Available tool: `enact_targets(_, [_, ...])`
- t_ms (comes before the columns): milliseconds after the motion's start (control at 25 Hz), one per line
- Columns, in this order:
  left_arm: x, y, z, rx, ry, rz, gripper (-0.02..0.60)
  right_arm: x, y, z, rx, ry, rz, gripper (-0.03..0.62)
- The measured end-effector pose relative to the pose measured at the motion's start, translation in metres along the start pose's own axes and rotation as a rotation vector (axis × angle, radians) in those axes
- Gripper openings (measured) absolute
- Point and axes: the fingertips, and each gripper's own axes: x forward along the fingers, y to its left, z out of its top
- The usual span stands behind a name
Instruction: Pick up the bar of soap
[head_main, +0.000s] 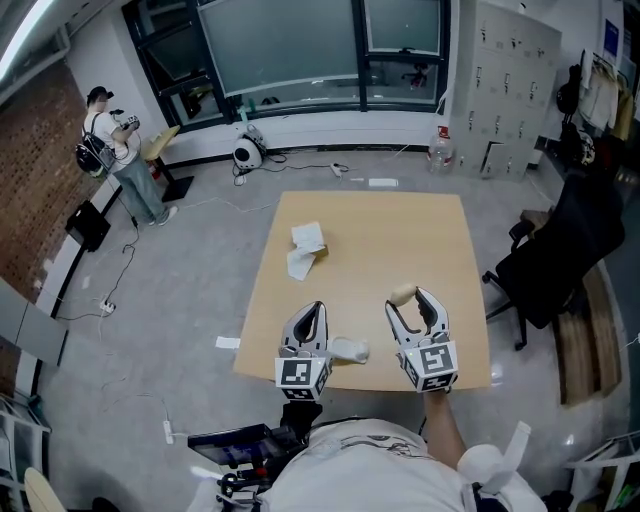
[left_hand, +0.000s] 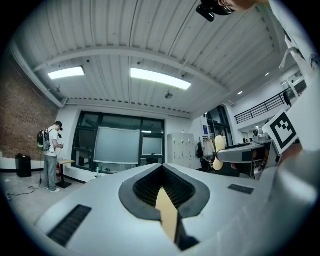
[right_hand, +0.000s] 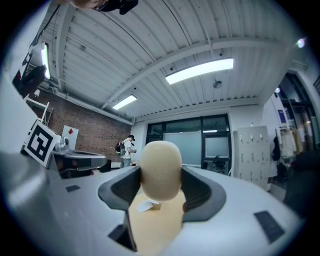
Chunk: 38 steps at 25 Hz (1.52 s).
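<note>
Right claw is clamped on the soap over the counter; left claw is closed, nothing in it.

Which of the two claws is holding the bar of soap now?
The right claw: the cream bar of soap is clamped between its jaws. The left claw has its jaws together with nothing between them.

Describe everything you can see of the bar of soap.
The pale cream, rounded oval bar of soap looks smooth, matte and whole. It is clamped by its sides between the jaws of the right tool, its rounded end sticking out past their tips, over the near part of the light wooden table. Nothing else touches it.
</note>
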Motion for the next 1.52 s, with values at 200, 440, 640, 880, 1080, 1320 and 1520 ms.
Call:
enact_targets(200, [0.0039,-0.0032,0.0055,0.006,-0.006,-0.009,0.003,-0.0015,-0.0031,0.0061,-0.008,-0.015,-0.012,0.249])
enact_targets(440, [0.0042,-0.0047,0.0033,0.007,-0.003,-0.025,0.003,-0.0024,-0.0041,0.0058,-0.002,-0.023,-0.034,0.249])
enact_targets(640, [0.0035,-0.0054,0.0028,0.007,-0.003,-0.026,0.003,-0.0038,-0.0037,0.0073,-0.007,-0.032,-0.039,0.249])
enact_targets(880, [0.0027,-0.0038,-0.0029,0.002,0.004,-0.023,0.003,-0.0024,-0.0036,0.0062,-0.007,-0.033,-0.038,0.249])
enact_targets(1080, [0.0014,-0.0033,0.0014,0.000,0.004,-0.020,0.003,-0.0020,-0.0023,0.0082,-0.008,-0.032,-0.037,0.249])
enact_targets(1320, [0.0008,-0.0018,-0.0012,0.000,0.011,-0.017,0.003,-0.0017,-0.0027,0.0055,0.000,-0.028,-0.042,0.249])
enact_targets(1520, [0.0032,-0.0006,-0.0015,-0.002,0.013,-0.015,0.003,0.0000,-0.0048,0.0062,-0.001,-0.032,-0.045,0.249])
